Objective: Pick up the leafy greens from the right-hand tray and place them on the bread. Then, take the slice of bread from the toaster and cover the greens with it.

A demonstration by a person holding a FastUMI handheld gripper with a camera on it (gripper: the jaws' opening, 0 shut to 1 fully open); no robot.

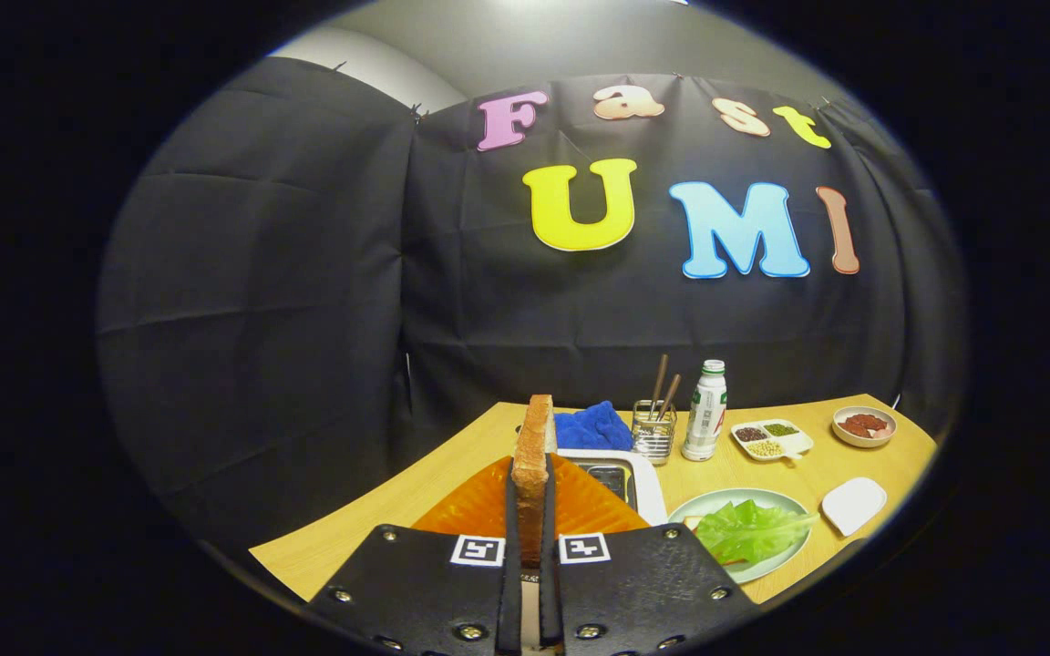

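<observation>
My gripper (530, 510) is shut on a slice of bread (535, 456), which stands on edge between the fingers and rises above them. Under it sits the orange toaster (479, 506), close to the table's left edge. To the right of the fingers lies a pale green plate (785, 551) with leafy greens (748, 531) spread on it. A corner of another bread slice (693, 522) peeks out from under the greens.
A white tray (651, 487) lies just beyond the toaster. Behind it are a blue cloth (591, 426), a glass holder with chopsticks (654, 430) and a white bottle (705, 412). Further right are a divided dish (771, 439), a small bowl (864, 425) and a white dish (855, 504).
</observation>
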